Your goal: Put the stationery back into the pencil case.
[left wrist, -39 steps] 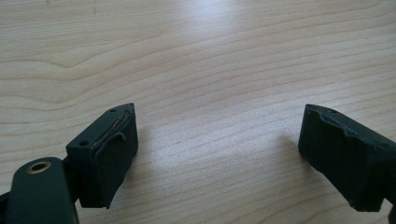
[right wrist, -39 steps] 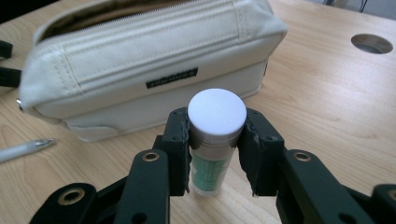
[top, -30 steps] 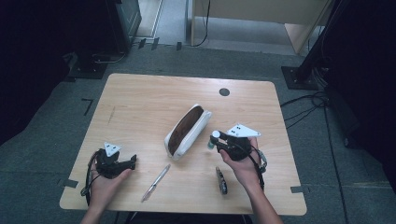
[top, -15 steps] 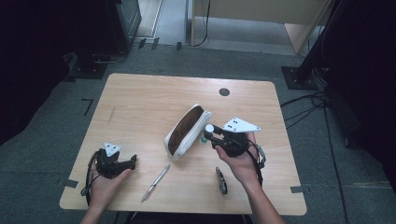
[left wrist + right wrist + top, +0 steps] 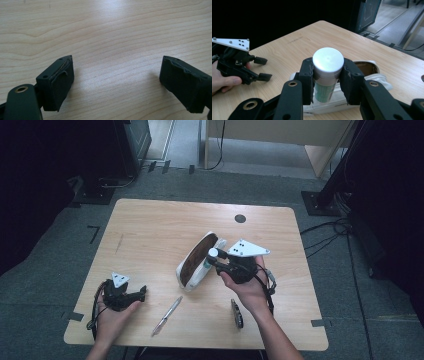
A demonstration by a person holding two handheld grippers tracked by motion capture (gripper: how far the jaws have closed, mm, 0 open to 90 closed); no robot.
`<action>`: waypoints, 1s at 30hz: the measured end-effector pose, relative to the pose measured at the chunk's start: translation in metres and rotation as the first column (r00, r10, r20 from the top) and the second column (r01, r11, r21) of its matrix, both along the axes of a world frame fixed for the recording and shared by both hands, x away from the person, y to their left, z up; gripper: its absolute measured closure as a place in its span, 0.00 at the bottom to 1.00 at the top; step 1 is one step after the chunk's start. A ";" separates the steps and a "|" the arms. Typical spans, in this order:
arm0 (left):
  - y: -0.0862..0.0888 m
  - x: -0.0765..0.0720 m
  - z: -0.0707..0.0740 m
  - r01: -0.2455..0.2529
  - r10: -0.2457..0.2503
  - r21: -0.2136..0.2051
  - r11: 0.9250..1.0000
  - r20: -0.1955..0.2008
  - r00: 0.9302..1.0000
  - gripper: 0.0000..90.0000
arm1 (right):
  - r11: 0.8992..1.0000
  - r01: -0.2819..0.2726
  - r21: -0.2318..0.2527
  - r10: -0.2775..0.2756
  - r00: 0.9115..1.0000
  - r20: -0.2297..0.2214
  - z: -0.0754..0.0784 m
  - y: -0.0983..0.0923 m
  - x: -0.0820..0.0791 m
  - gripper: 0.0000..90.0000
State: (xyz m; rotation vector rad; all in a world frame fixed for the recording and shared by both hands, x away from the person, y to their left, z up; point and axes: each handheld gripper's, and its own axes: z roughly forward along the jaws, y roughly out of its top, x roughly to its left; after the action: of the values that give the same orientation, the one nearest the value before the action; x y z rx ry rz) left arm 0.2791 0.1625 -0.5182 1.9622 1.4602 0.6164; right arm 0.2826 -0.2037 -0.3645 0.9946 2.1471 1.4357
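Right hand-held gripper (image 5: 214, 256): since the earlier frame, risen and shifted toward the white, brown-lined oval case (image 5: 196, 261) on the wooden worktop (image 5: 150, 230). Hand level, palm beneath, jaws pointing at the case. Jaws clamped on a silver-capped cylindrical tube with green label (image 5: 327, 72), held just above the case. Left hand-held gripper (image 5: 142, 292): unmoved, jaws wide apart, nothing between them, low over bare worktop.

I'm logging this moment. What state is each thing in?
Left claw: open, empty, low over the table.
Right claw: shut on the tube.
Tube: upright, capped, above the case.
Case: open, lying on the table.
Pen: lying flat.
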 end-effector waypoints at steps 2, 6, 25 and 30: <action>0.000 0.000 0.000 0.000 0.000 -0.001 1.000 -0.001 1.000 0.14 | 1.000 -0.005 0.004 0.005 1.000 0.004 0.001 0.003 0.001 0.73; 0.000 0.000 0.000 0.000 0.000 -0.001 1.000 0.000 1.000 0.14 | 1.000 -0.022 0.009 0.022 1.000 0.009 0.002 0.013 0.003 0.73; 0.000 0.000 0.000 0.004 -0.004 -0.003 1.000 0.002 1.000 0.14 | 0.997 -0.053 -0.050 0.052 0.998 -0.034 -0.024 0.043 0.027 0.73; 0.000 0.000 0.000 0.004 -0.004 -0.002 1.000 0.001 1.000 0.14 | 0.994 -0.053 -0.094 0.047 0.997 -0.060 -0.035 0.048 0.036 0.73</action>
State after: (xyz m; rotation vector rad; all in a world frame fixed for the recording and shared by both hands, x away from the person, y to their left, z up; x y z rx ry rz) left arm 0.2792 0.1623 -0.5182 1.9618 1.4557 0.6142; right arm 0.3182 -0.1554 -0.3990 0.9655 2.2744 1.3277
